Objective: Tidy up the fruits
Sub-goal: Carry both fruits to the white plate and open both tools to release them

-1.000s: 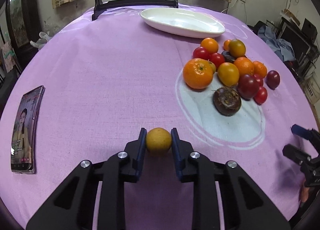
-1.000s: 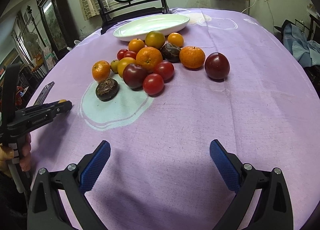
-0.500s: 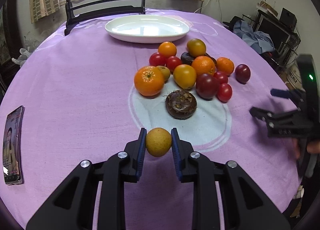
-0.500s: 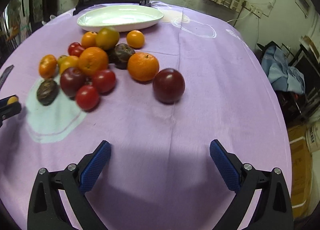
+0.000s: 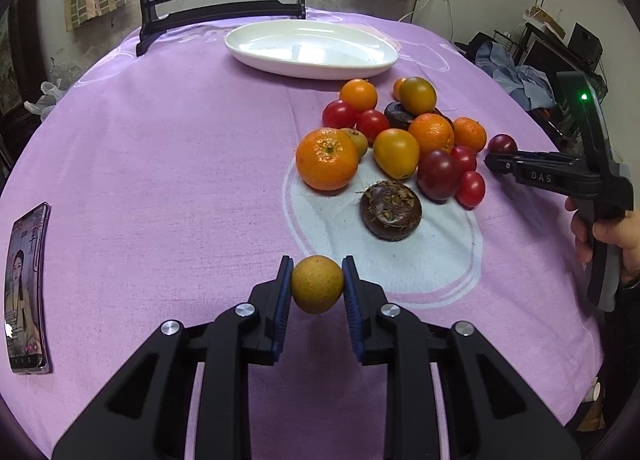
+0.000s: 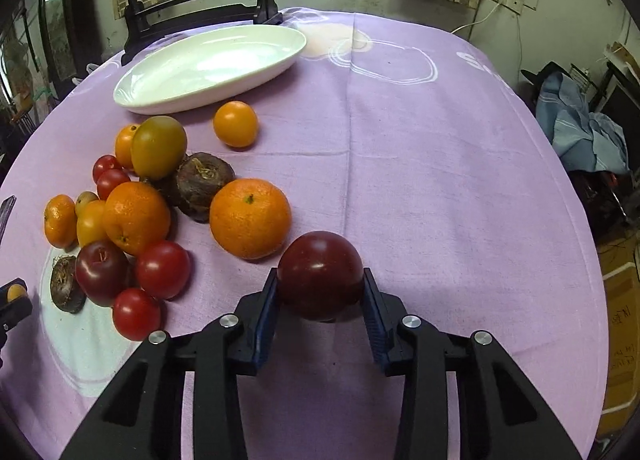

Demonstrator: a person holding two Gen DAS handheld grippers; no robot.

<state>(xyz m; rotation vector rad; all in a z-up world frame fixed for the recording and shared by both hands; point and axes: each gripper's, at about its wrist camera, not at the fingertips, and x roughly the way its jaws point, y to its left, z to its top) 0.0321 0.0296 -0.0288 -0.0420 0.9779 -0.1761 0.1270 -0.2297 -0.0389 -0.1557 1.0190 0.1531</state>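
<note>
In the left wrist view my left gripper [image 5: 317,285] is clamped on a small yellow fruit [image 5: 317,283] at lower centre, the fruit pile [image 5: 396,140] at centre right below the white plate [image 5: 312,47]. In the right wrist view my right gripper [image 6: 320,294] is closing around a dark red plum [image 6: 320,274] at lower centre, both pads against its sides.

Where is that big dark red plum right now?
Between the closing right gripper pads sits the dark red plum, beside the large orange.
</note>
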